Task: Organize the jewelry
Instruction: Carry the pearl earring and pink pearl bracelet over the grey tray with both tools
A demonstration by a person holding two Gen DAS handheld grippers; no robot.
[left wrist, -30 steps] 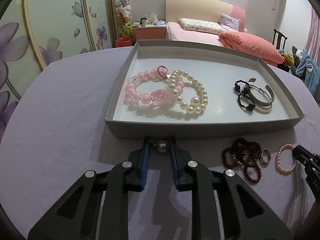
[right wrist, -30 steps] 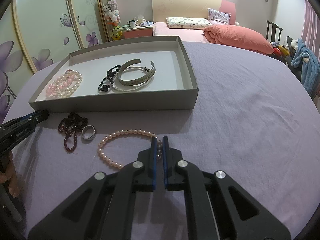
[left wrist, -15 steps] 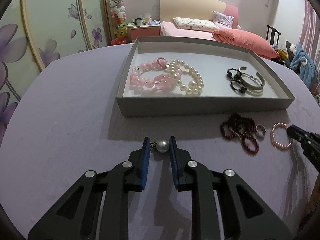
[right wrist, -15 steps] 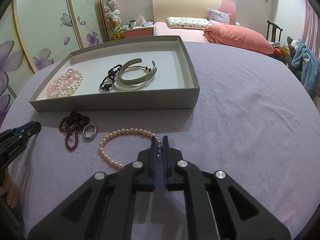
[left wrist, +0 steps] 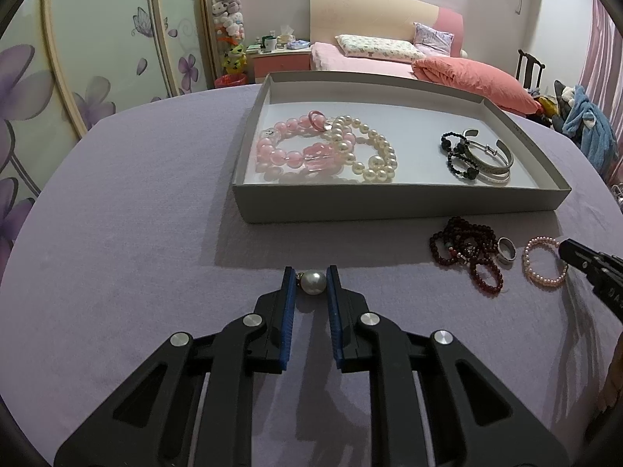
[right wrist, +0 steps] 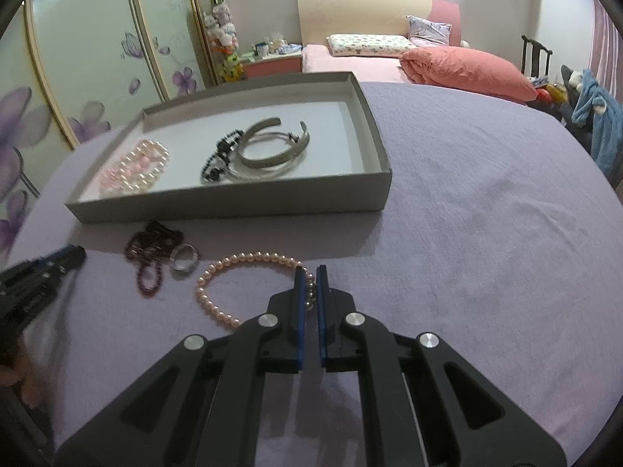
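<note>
- My left gripper (left wrist: 310,282) has a single big pearl (left wrist: 314,282) w/ a small metal cap between its blue fingers (left wrist: 288,292). Fingers are closing, nearly together; right pad touches the pearl, left pad is at the metal cap. Can't tell if the pearl sits on the cloth or is lifted just off it.
- My right gripper (right wrist: 310,288) is fully pinched on the pink pearl bracelet (right wrist: 218,284). A few beads show in the thin slit between the pads; rest of the loop lies flat on the table (right wrist: 467,233), curling out to the left.
- Grey tray (left wrist: 389,200) sits on the purple cloth just beyond the left gripper. Inside, left part: pink bead bracelet (left wrist: 280,151) touching and partly overlapping a white pearl bracelet (left wrist: 373,151). Right part: black bead bracelet (left wrist: 459,155) lying against 2 silver bangles (left wrist: 494,159).
- Outside the tray, near its front wall: dark red bead pile (left wrist: 467,253), silver ring (left wrist: 506,251) just beside it on the right, then the pink pearl bracelet w/ my right gripper's tip on its far side.
- In the right wrist view the left gripper shows at the left edge, blurred, near the dark red beads.
- Behind the table: bed (left wrist: 389,54) w/ pink bedding, wardrobe doors (left wrist: 97,58) w/ purple flowers.
</note>
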